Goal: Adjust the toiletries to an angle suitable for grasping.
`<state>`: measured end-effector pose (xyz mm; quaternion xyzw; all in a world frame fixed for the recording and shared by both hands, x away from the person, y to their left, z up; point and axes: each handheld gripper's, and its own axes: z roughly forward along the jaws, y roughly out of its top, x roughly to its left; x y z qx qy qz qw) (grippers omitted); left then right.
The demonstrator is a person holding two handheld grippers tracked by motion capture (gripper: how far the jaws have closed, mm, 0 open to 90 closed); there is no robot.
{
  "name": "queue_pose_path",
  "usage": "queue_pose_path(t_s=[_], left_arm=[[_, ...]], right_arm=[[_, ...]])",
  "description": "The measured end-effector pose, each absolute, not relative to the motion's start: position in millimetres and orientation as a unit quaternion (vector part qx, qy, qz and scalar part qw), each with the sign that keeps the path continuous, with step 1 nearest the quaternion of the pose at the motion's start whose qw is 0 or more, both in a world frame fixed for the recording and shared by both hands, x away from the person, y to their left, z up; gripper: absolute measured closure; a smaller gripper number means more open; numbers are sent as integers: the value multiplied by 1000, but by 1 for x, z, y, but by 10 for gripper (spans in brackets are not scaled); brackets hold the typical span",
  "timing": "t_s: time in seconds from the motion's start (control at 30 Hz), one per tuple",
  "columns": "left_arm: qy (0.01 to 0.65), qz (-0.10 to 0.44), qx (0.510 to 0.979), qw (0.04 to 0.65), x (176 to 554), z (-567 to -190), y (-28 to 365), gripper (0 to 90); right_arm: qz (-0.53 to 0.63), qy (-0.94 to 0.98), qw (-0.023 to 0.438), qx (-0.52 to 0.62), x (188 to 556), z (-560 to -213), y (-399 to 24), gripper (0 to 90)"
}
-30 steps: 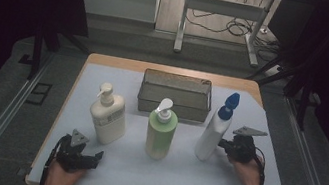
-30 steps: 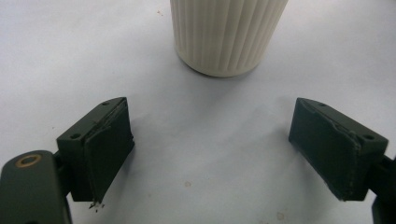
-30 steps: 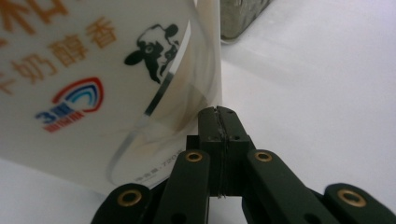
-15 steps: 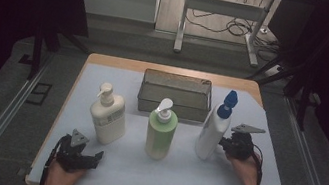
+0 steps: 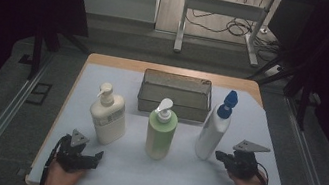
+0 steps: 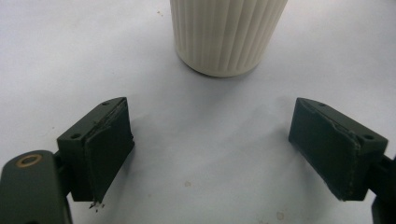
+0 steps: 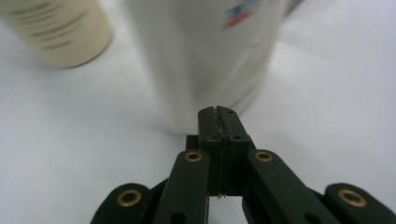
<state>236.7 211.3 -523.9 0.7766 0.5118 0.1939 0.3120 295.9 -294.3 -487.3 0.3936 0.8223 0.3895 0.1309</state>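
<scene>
Three bottles stand in a row on the white mat [image 5: 179, 176]: a cream pump bottle [image 5: 108, 116] at left, a green pump bottle [image 5: 161, 131] in the middle, a tall white bottle with a blue cap [image 5: 213, 128] at right. My right gripper [image 5: 219, 156] is shut with nothing between its jaws; its tips sit close to the base of the white bottle [image 7: 210, 60]. My left gripper [image 5: 97, 156] rests open near the mat's front left, its jaws wide apart and facing the cream bottle's ribbed base [image 6: 226, 35].
A grey wire-mesh basket [image 5: 176, 94] stands behind the bottles at the back of the mat. The wooden table's edge [image 5: 92, 57] frames the mat. Beyond are a dark floor, a metal stand and cables.
My right gripper has shifted toward the front of the table, away from the white bottle's middle and down by its base. The left gripper has stayed put.
</scene>
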Motion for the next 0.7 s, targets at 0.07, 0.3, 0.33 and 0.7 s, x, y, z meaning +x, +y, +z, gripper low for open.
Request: queue_pose_path(t_s=[0.07,0.3,0.33,0.7], left_arm=[[512,193,777,312,237,-524,211,131],[512,194,777,312,237,-524,211,131],[512,194,777,312,237,-524,211,131],[512,193,777,312,237,-524,211,131]], right_arm=[[393,825,125,386,288,-486,-290,888],[392,837,125,362,277,-482,-267,887],[392,837,124,360,277,-483,-263,887],[372,843,155,356,284,-494,-236,890]])
